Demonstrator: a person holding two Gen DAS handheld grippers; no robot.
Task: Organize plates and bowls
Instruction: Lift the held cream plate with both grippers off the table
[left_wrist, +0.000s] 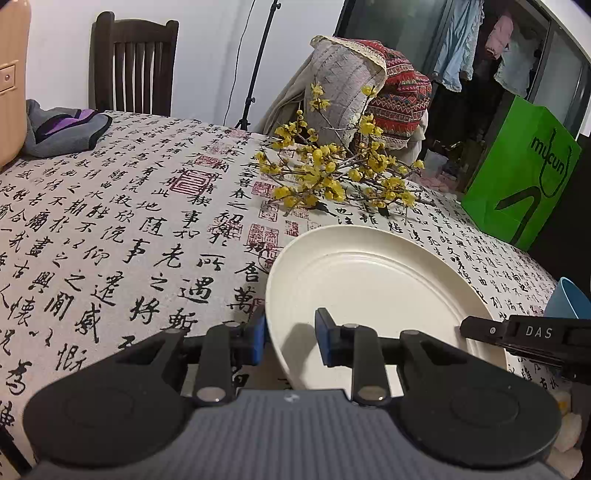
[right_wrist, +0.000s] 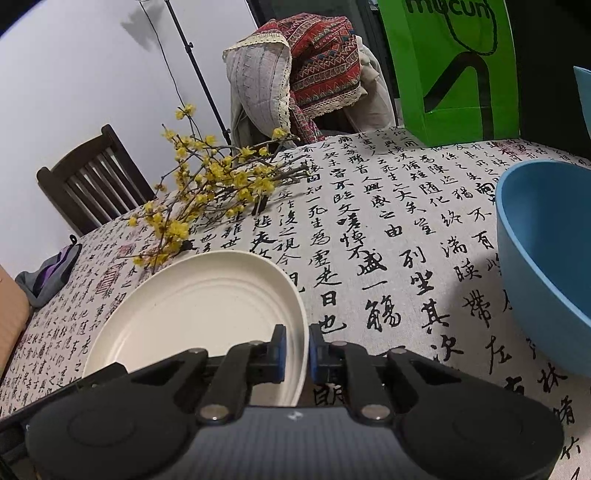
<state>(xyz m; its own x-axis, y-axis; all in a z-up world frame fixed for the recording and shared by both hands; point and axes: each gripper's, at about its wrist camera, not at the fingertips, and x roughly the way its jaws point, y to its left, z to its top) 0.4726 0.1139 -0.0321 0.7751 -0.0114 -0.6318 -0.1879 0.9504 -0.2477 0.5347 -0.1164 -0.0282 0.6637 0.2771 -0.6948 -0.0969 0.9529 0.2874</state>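
Note:
A white plate (left_wrist: 369, 288) lies on the calligraphy tablecloth (left_wrist: 129, 221). My left gripper (left_wrist: 290, 338) straddles the plate's near left rim with its blue pads apart, open. My right gripper (right_wrist: 295, 350) is shut on the plate (right_wrist: 199, 306) at its right rim, one pad on each side. The right gripper's black body also shows in the left wrist view (left_wrist: 524, 336) at the plate's right edge. A blue bowl (right_wrist: 546, 266) stands to the right of the plate; its rim shows in the left wrist view (left_wrist: 569, 299).
A bunch of yellow flowering branches (left_wrist: 332, 173) lies on the table behind the plate. A green paper bag (left_wrist: 524, 181) stands at the far right. A grey and purple cloth (left_wrist: 62, 129) lies at the far left. Wooden chairs, one draped with fabric (left_wrist: 369, 88), stand behind the table.

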